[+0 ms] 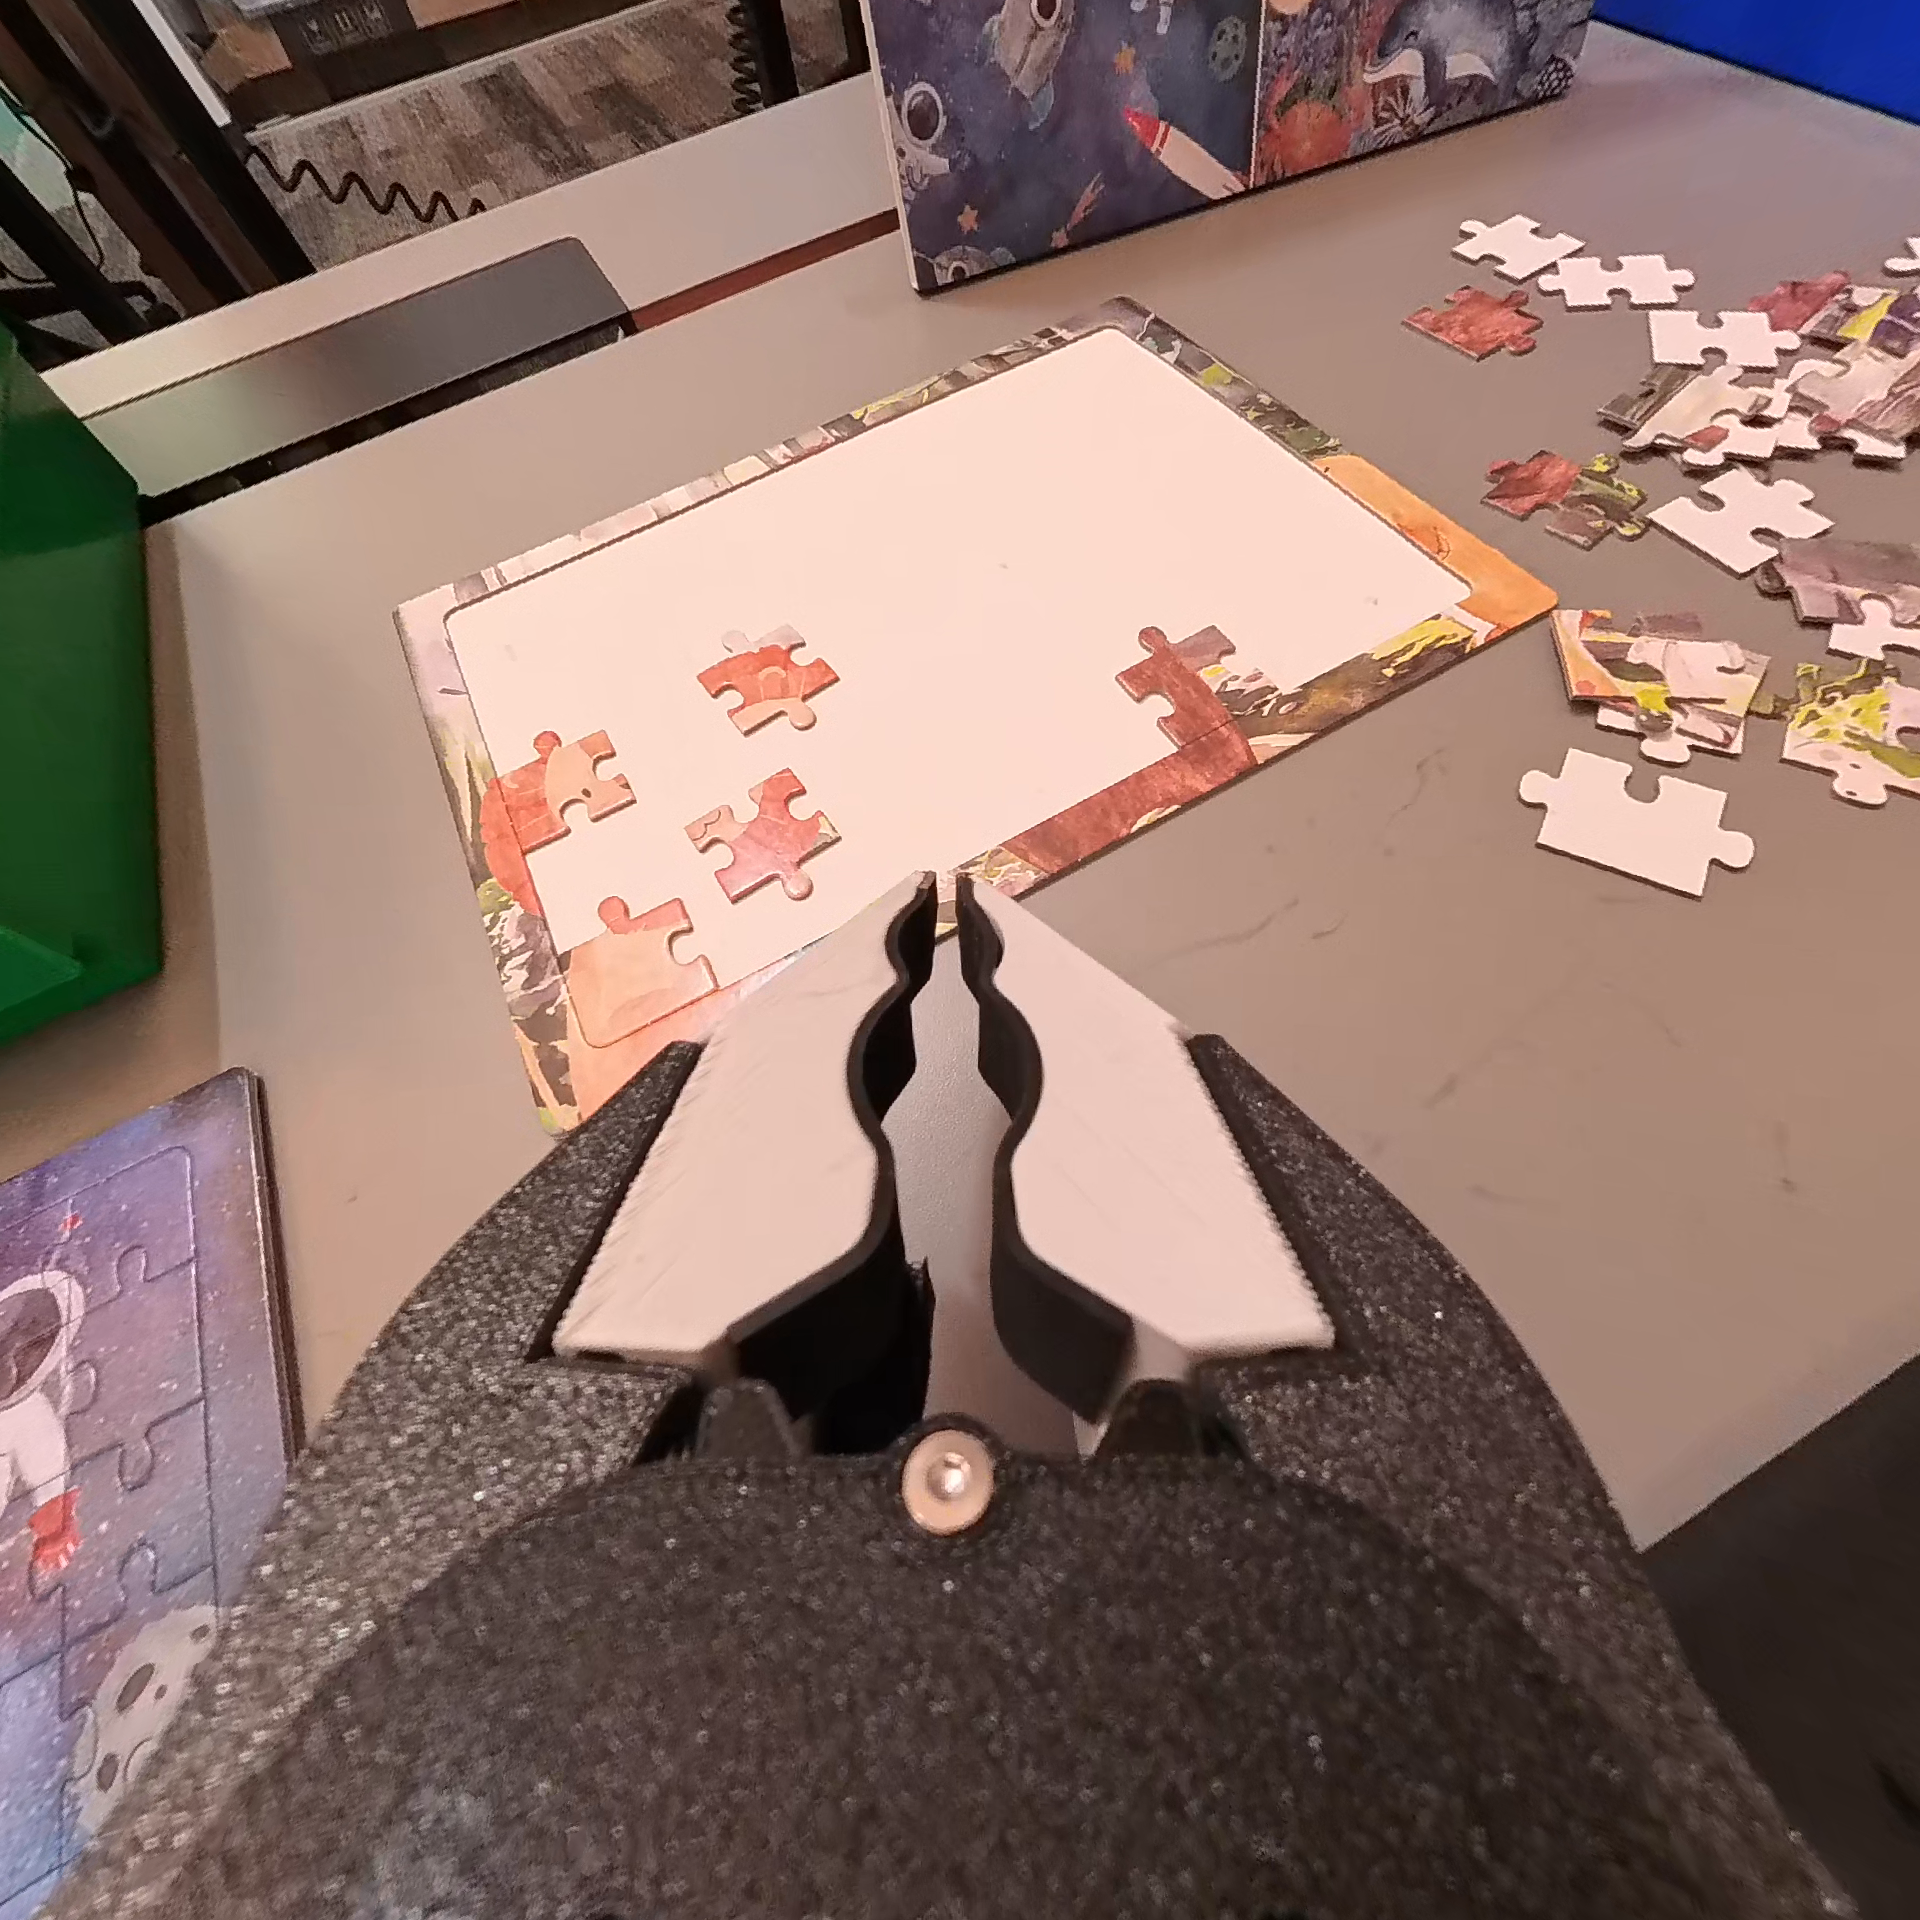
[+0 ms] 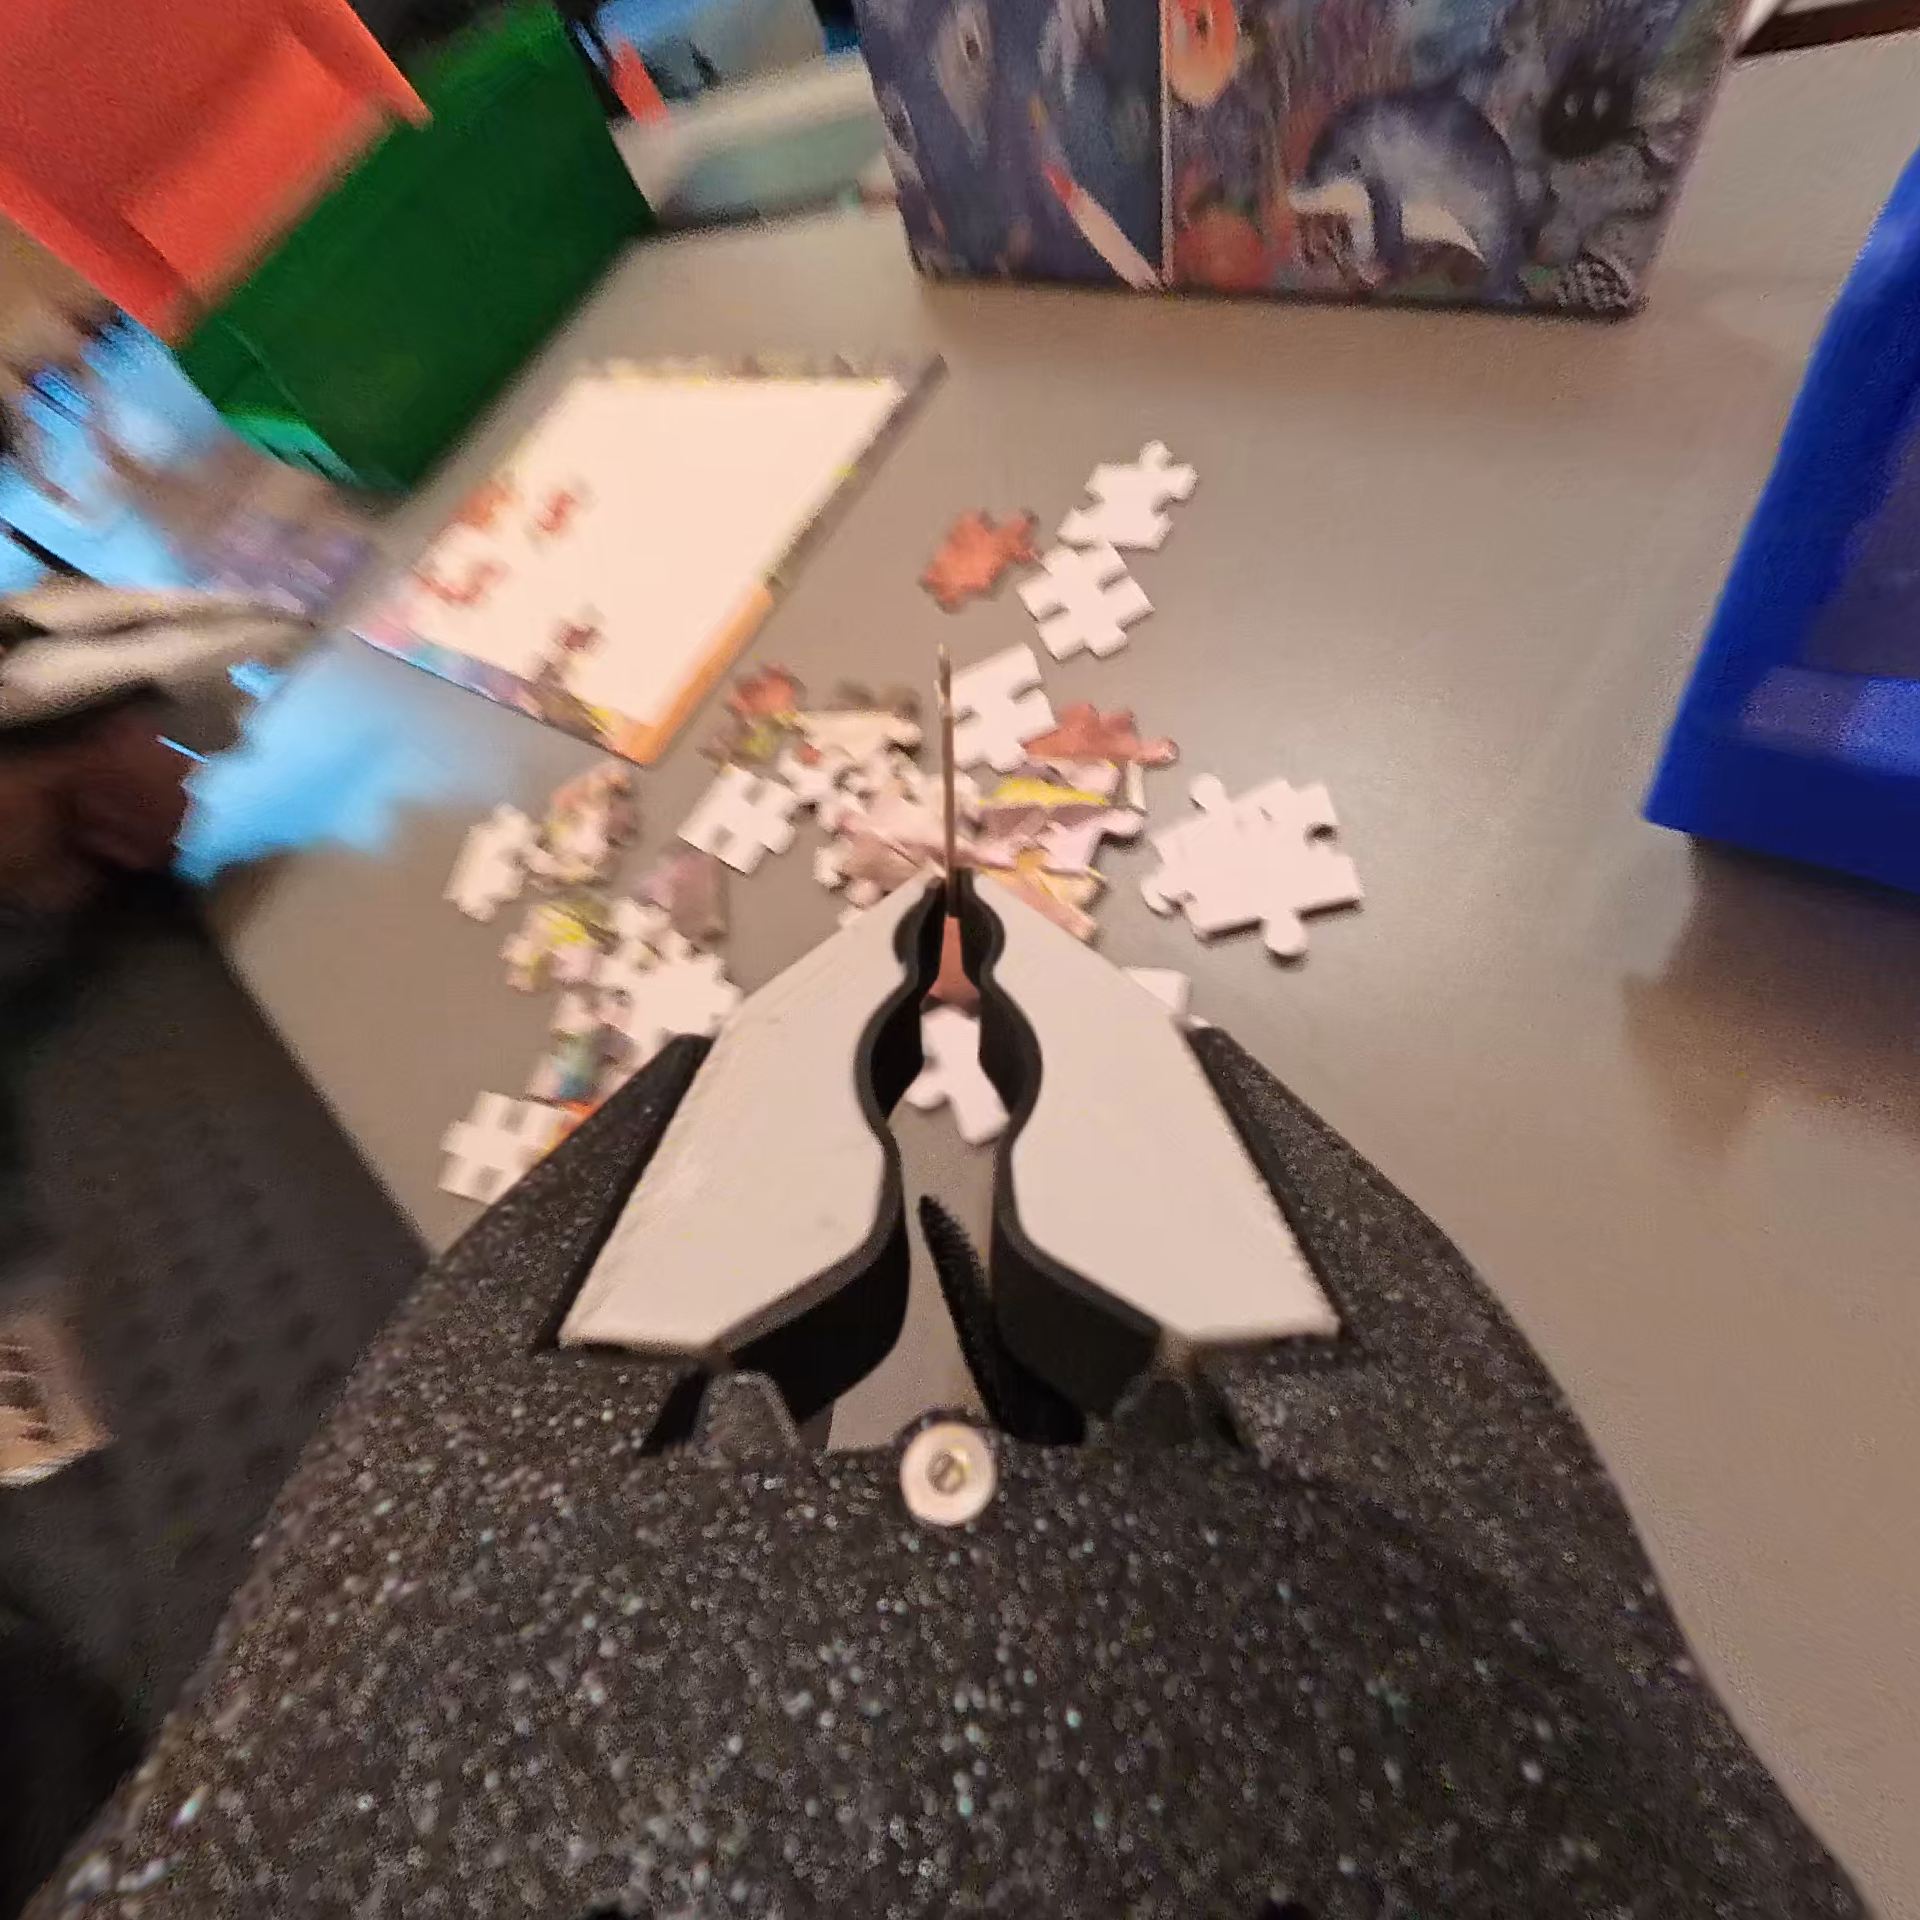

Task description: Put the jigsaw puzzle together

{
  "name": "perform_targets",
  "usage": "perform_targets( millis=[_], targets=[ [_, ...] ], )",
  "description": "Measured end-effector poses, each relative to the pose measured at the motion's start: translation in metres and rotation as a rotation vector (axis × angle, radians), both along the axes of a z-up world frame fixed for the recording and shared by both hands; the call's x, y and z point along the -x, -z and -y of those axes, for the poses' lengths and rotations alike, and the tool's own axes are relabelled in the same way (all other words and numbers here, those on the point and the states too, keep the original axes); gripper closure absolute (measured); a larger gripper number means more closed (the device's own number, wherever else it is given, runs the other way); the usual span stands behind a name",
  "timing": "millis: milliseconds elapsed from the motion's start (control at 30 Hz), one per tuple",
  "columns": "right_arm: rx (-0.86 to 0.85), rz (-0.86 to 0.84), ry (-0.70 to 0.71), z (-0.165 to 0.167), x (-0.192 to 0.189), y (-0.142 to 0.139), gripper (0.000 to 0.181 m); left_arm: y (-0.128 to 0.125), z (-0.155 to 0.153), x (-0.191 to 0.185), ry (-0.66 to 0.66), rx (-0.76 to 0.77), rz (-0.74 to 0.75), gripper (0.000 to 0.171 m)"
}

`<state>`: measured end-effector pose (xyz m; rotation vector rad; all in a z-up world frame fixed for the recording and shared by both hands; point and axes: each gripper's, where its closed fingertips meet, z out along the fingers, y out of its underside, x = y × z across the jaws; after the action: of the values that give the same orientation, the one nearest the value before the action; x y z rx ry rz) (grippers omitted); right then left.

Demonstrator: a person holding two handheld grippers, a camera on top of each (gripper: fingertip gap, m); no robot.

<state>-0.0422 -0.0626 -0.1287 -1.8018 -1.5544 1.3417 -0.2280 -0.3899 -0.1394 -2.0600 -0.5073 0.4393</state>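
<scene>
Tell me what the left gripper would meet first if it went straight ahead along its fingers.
Probably the near border of the puzzle tray: the left gripper, jaws nearly closed and empty, points at that edge. Depth is unclear from this one view, so how far above it sits I cannot tell.

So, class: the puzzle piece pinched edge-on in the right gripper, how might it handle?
The puzzle piece stands straight between the right gripper tips, so probably stiff card. It looks thin, likely light. Held by one edge, it might twist or slip.

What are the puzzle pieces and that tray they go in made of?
Pieces: thin printed cardboard by the look, matte, with plain white backs on the flipped ones. Tray: likely the same board, with a printed border around a plain white recess.
</scene>
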Motion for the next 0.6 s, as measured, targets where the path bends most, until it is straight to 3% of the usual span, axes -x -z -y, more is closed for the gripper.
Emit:
perform_targets(
  millis=[100,400,500,600],
  targets=[
    [0.206,-0.093,-0.079,0.027,0.008,-0.028,0.179,0.0,0.0,0.0,0.001,0.001,-0.004,0.169],
    [0.402,-0.175,-0.31,0.138,0.045,-0.059,0.179,-0.006,-0.003,-0.004,0.029,-0.028,-0.018,0.168],
    [0.383,-0.223,-0.364,0.183,0.058,-0.065,0.179,-0.024,-0.011,-0.017,0.098,-0.158,0.008,0.166],
    [0.391,-0.298,-0.401,0.225,0.068,-0.071,0.179,-0.049,-0.024,-0.042,0.222,-0.344,0.116,0.146]
  ],
)
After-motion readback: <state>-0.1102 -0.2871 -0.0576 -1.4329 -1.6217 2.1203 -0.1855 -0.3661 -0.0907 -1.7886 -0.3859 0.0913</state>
